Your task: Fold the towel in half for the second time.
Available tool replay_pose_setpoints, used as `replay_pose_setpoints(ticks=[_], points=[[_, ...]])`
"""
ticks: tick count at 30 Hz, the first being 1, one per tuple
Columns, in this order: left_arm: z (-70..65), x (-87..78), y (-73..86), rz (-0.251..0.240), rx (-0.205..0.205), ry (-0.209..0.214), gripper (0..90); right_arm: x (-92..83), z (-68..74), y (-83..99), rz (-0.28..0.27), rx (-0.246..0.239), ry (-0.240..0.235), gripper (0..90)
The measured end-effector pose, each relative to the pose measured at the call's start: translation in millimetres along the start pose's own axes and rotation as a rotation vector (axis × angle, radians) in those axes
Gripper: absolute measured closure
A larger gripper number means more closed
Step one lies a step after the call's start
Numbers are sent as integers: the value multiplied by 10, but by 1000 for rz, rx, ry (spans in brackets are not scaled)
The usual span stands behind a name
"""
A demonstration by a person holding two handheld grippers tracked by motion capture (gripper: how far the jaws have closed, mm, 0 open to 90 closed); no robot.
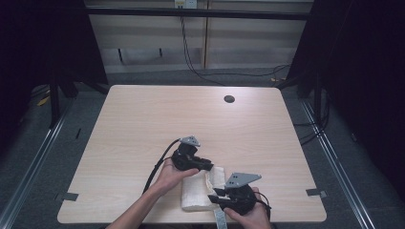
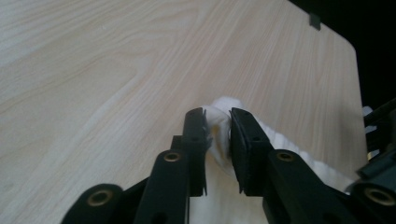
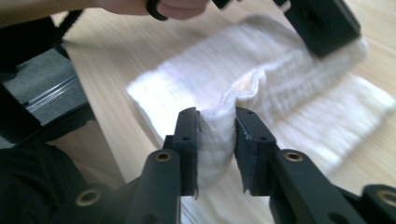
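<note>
A folded white towel (image 1: 197, 192) lies near the front edge of the wooden table (image 1: 191, 114). My left gripper (image 1: 208, 166) is at its far end and my right gripper (image 1: 215, 195) at its near right side, each held in a hand. In the left gripper view the jaws (image 2: 218, 126) stand a little apart with a raised corner of the towel (image 2: 225, 105) loose between them. In the right gripper view the jaws (image 3: 216, 123) also stand a little apart around an upright fold of the towel (image 3: 280, 93). The left gripper (image 3: 322, 23) shows beyond it.
A round cable hole (image 1: 229, 99) sits at the table's far side. Grey tape marks lie at the front left corner (image 1: 70, 196) and front right corner (image 1: 316, 192). Cables (image 1: 191, 57) run over the floor behind the table. Metal rails (image 1: 38, 152) flank it.
</note>
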State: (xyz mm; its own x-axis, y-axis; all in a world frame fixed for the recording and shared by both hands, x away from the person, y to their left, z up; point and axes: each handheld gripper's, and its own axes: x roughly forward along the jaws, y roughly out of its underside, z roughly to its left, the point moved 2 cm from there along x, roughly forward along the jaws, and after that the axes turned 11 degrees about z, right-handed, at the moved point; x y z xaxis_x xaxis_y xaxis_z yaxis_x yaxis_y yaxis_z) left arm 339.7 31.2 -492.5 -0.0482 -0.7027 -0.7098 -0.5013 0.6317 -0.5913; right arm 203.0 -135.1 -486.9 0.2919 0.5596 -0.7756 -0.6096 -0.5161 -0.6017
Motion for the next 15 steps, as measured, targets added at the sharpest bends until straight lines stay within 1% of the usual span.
replay_pose_setpoints(ticks=[1,2,3,4,5,6,7,8,9,10,11,12,13,14,15], points=[[0,0,0,0,0,0,721,0,0,0,0,0,0,693],[-23,-12,-17,-19,8,25,703,-30,-21,35,-11,17,-1,683],[-23,-12,-17,-19,8,25,684,-30,-21,35,-11,17,-1,683],[-33,-27,-20,-25,18,34,684,-43,-24,50,-6,21,10,680],[-47,-41,-19,-49,18,32,647,-65,-44,84,-3,29,17,655],[-59,-65,-12,-61,18,36,647,-65,-44,84,-3,29,17,655],[-90,-100,4,-70,25,35,611,-98,-77,123,-20,80,1,641],[-90,-100,4,-70,25,35,584,-98,-77,123,-20,80,1,641],[-101,-119,14,-72,22,32,584,-121,-92,137,-29,102,-11,633],[-102,-139,25,-74,19,28,574,-139,-101,142,-34,99,6,622],[-93,-185,52,-68,22,8,548,-172,-115,146,-34,97,22,617],[-93,-185,52,-68,22,8,538,-172,-115,146,-34,97,22,617],[-73,-243,83,-63,17,-16,528,-200,-139,161,-33,96,37,601],[-73,-243,83,-63,17,-16,522,-200,-139,161,-33,96,37,601],[-49,-312,121,-61,11,-36,523,-237,-179,188,-44,111,47,584]])
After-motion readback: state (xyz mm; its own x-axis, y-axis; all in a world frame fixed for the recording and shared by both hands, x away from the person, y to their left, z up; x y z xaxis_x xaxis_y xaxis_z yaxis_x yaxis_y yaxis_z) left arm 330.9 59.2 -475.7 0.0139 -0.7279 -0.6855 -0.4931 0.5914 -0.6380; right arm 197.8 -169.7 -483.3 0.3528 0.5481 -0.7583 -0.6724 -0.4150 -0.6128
